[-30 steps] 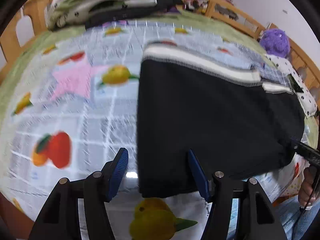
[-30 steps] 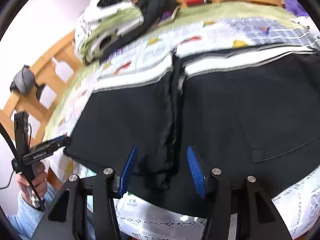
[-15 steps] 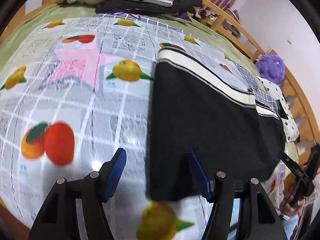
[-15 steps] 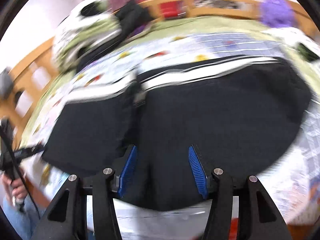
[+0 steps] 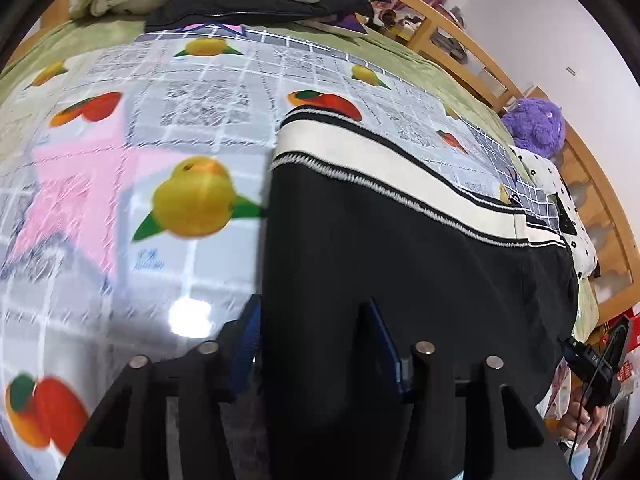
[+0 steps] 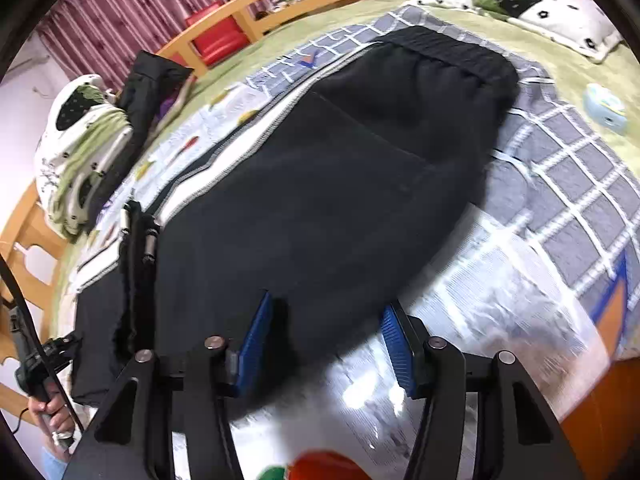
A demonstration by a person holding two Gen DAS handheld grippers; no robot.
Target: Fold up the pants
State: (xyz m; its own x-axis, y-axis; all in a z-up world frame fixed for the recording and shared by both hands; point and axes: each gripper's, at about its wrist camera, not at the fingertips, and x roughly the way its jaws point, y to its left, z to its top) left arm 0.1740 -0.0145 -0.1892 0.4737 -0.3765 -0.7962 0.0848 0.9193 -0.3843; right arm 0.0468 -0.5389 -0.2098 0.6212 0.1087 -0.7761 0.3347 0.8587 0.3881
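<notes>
Black pants with a white side stripe lie flat on the fruit-print bed cover. My left gripper hangs low over their left end. Its jaws are closing, the fabric's edge sits between the blue pads, and no pinch shows. In the right wrist view the pants stretch away to the waistband. My right gripper stands open over their near edge, with dark cloth between its fingers. The left gripper shows there at the pants' left end, and the right gripper appears in a hand at the left view's edge.
Folded green-and-white bedding and a dark garment are stacked at the bed's far end. A purple plush toy, a dotted pillow and a small pale blue object lie beyond the waistband. A wooden bed rail borders the mattress.
My left gripper slid in over the pants' left edge and its jaws narrowed around the fabric. My right gripper swung along the pants toward the waistband end and rolled, still open.
</notes>
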